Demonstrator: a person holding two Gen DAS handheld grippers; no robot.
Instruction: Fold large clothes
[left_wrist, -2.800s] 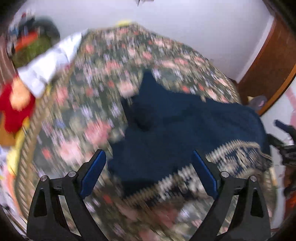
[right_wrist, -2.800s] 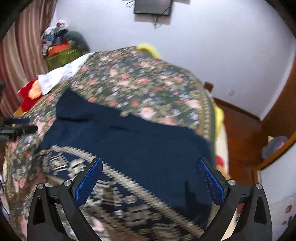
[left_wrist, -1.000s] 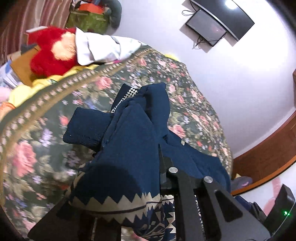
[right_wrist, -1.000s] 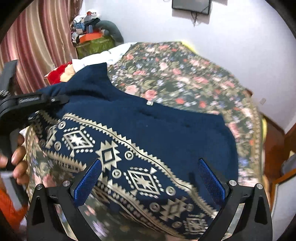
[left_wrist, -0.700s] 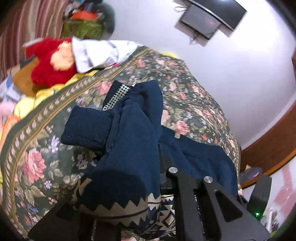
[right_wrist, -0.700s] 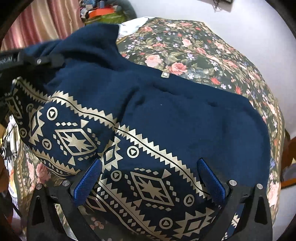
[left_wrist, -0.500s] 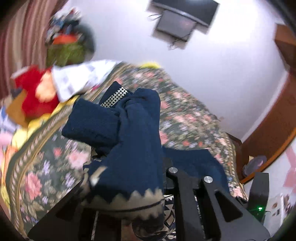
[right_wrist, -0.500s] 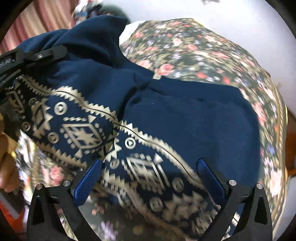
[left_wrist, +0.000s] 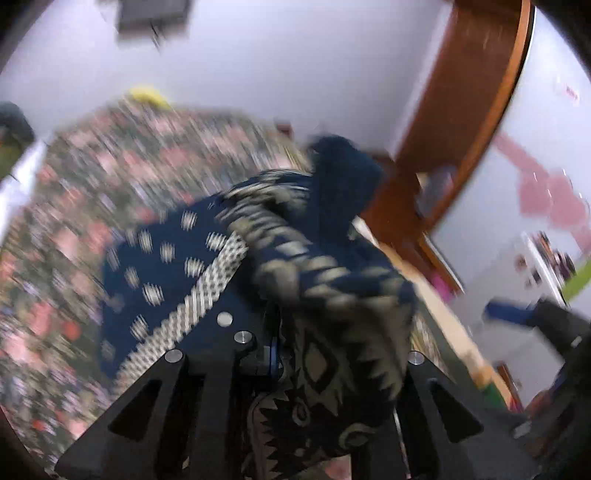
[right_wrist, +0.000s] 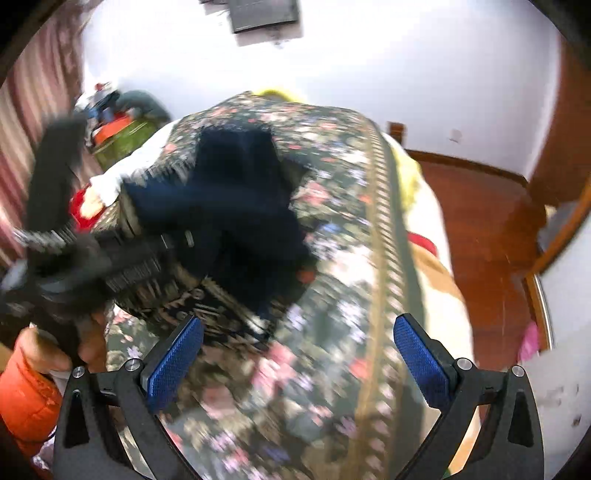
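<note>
The left gripper (left_wrist: 275, 354) has its jaws pressed nearly together, pinching a bunched fold of the dark blue sweater (left_wrist: 325, 295) with the cream zigzag pattern. In the left wrist view the cloth drapes over the gripper's frame and rises in a heap in front of it, while another part spreads down onto the flowered bedspread (left_wrist: 74, 221). In the right wrist view the same sweater (right_wrist: 236, 206) lies crumpled toward the left side of the bed, hanging from the left gripper (right_wrist: 110, 258), which a hand (right_wrist: 55, 350) in an orange sleeve (right_wrist: 26, 398) holds. The right gripper (right_wrist: 299, 354) has its 2 blue pads (right_wrist: 173, 365) spread wide with nothing between them, over bare bedspread (right_wrist: 332, 369) near the sweater's patterned edge. Both views are blurred.
</note>
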